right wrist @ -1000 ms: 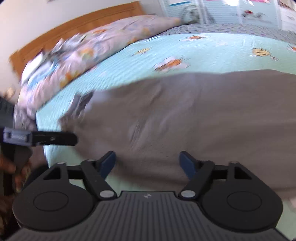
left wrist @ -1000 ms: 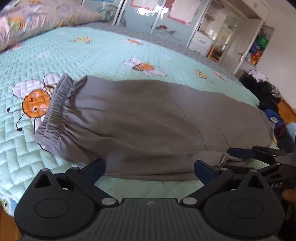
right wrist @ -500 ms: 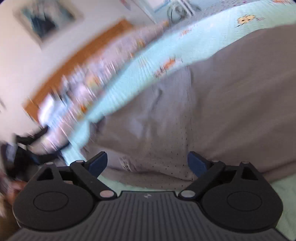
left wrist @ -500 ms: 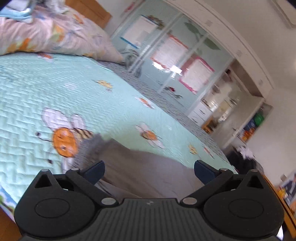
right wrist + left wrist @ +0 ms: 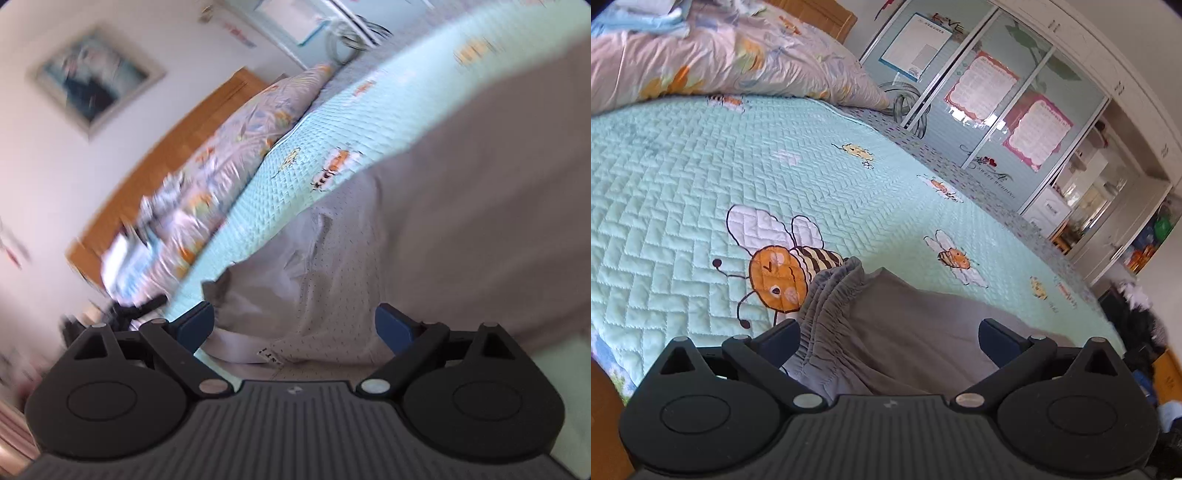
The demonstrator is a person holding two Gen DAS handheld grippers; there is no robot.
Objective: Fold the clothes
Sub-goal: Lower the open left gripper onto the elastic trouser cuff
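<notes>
From my left wrist camera I see a wide stretch of the mint quilted bedspread point(image 5: 683, 177) lying bare beyond the grey trousers point(image 5: 916, 332), out to the floral pillow point(image 5: 720, 55) at the head and the mirrored wardrobe doors point(image 5: 979, 103) past the far edge. The trousers lie flat on the bed near its front edge, their gathered elastic waistband point(image 5: 827, 295) bunched up and overlapping the tail of the big printed bee point(image 5: 779, 275). To the right the bed ends near a dark heap of clothes point(image 5: 1137, 321) on the floor.

The right wrist view is tilted and smeared, so the wooden headboard point(image 5: 177, 147), the framed picture point(image 5: 96, 74) and the pillow are only rough shapes. There the grey cloth fills most of the right side, with a pale perforated lining point(image 5: 332, 295) and a small label point(image 5: 267, 356) at its near hem. A dark thing at the left edge beside the bed is too blurred for me to name. The lower part of both views is cut off by the gripper bodies, so the near hem of the trousers is hidden.

My left gripper point(image 5: 890, 338) stands wide, its left finger point(image 5: 775, 338) just beside the waistband, though I cannot tell if it touches; nothing is pinched. My right gripper point(image 5: 295, 326) is spread wide too, cloth lying between the blue pads point(image 5: 393, 326) but not clamped.
</notes>
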